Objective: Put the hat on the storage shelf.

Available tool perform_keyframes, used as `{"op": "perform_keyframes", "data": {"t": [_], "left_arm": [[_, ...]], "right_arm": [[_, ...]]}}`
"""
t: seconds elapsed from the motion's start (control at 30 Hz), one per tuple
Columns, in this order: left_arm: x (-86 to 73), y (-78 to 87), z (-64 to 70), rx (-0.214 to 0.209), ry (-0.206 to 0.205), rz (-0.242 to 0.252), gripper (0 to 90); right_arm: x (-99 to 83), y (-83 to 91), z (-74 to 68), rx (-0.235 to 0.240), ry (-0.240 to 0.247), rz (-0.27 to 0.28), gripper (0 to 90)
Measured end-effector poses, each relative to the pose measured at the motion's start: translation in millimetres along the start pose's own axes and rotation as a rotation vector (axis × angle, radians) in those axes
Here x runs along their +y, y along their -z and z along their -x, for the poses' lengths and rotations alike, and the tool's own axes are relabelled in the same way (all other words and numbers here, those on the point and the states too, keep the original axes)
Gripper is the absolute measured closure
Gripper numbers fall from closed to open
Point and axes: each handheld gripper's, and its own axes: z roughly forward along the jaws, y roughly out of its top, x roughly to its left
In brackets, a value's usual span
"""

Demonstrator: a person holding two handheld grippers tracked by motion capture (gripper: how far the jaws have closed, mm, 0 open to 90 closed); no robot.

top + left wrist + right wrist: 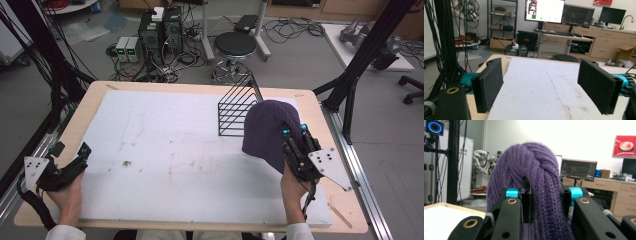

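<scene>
The right gripper (295, 137) is pinching a purple knit hat (270, 132) and holding it up at the table's right side, just near of a black wire rack (239, 107). Being soft and light, the hat is sagging; a bunched fold suits gripping. The left gripper (75, 160) is sitting open over the white foam mat (175, 150). Cables are cluttering the floor beyond.

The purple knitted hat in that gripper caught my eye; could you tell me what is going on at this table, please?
A person is working at the table with a gripper in each hand. The right gripper is shut on a purple knitted hat, holding it lifted beside a black wire rack near the table's far right. The left gripper rests low at the near left with its jaws wide apart and nothing between them.
</scene>
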Motion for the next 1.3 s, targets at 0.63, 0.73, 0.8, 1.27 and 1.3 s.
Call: {"op": "perform_keyframes", "data": {"t": [0.63, 0.73, 0.8, 1.27, 1.3], "left_arm": [[25.8, -3.9, 37.6, -0.235, 0.07, 0.032, 17.8], [26.8, -5.9, 41.3, -0.252, 0.073, 0.031, 17.9], [28.5, -8.7, 45.5, -0.273, 0.076, 0.029, 17.9], [49.7, -38.4, 99.8, -0.477, 0.077, 0.042, 18.0], [50.7, -42.7, 107.2, -0.508, 0.088, 0.042, 18.0]], "right_arm": [[35.4, -18.9, -39.5, 0.051, 0.024, 0.09, 71.8], [42.1, -25.1, -49.0, 0.066, 0.043, 0.104, 71.7], [44.4, -26.9, -52.3, 0.07, 0.038, 0.108, 71.7], [58.7, -54.2, -104.4, 0.158, 0.065, 0.112, 71.7], [58.5, -56.9, -110.4, 0.163, 0.062, 0.109, 71.7]]}}
